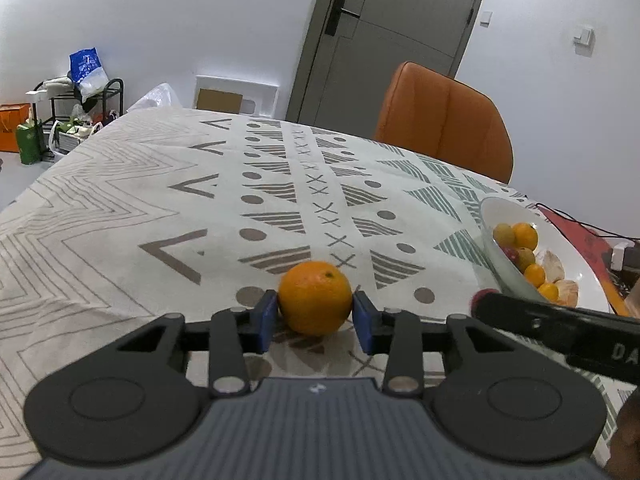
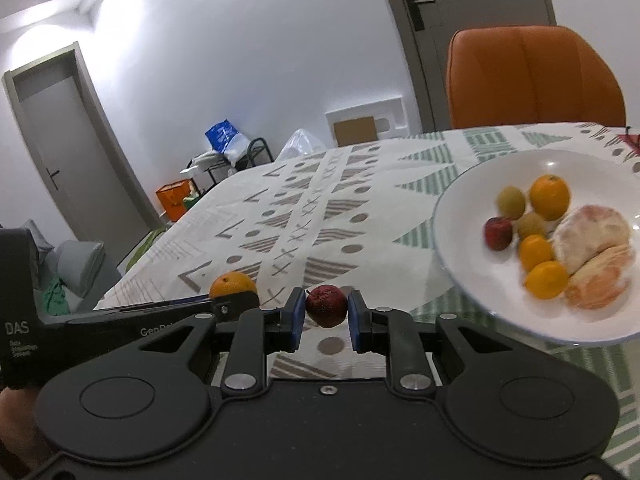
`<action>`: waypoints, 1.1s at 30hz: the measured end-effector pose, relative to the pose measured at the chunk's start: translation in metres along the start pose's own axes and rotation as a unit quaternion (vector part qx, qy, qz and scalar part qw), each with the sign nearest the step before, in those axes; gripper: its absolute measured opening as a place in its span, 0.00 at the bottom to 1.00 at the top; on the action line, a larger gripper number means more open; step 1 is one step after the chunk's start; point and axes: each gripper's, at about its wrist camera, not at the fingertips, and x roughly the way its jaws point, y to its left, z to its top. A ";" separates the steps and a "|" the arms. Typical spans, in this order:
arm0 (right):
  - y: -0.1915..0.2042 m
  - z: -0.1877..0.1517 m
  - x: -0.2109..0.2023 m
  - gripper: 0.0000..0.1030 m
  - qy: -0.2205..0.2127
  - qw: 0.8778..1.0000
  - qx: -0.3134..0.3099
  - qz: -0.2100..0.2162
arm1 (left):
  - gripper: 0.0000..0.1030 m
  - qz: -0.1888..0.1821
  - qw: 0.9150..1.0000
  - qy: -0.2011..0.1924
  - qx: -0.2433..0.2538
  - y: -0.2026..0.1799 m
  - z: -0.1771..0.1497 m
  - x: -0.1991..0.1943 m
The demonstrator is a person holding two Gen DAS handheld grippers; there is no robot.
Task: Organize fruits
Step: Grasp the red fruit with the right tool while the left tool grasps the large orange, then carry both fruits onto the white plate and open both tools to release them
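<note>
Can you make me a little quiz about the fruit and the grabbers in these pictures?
1. True or false: the left gripper has an orange between its fingers.
2. Which fruit sits in the right gripper? A) a banana B) a small dark red fruit C) a green grape
3. Fill in: the other fruits lie in a white ___.

Key: 1 true; 2 B; 3 bowl.
</note>
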 end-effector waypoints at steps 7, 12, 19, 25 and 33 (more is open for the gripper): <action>-0.014 0.001 -0.014 0.20 -0.018 1.000 0.012 -0.006 | 0.37 -0.007 1.000 -0.012 0.019 -0.018 0.004 -0.009; -0.024 0.002 -0.025 0.20 -0.029 0.999 0.018 -0.012 | 0.37 -0.012 0.999 -0.017 0.027 -0.030 0.007 -0.012; -0.044 0.003 -0.042 0.20 -0.047 0.998 0.034 -0.029 | 0.37 -0.022 0.999 -0.021 0.044 -0.051 0.010 -0.012; -0.062 0.003 -0.055 0.21 -0.059 0.996 0.049 -0.043 | 0.37 -0.033 0.998 -0.022 0.057 -0.069 0.014 -0.008; -0.086 0.002 -0.070 0.21 -0.074 0.993 0.067 -0.062 | 0.37 -0.047 0.996 -0.022 0.075 -0.094 0.015 -0.003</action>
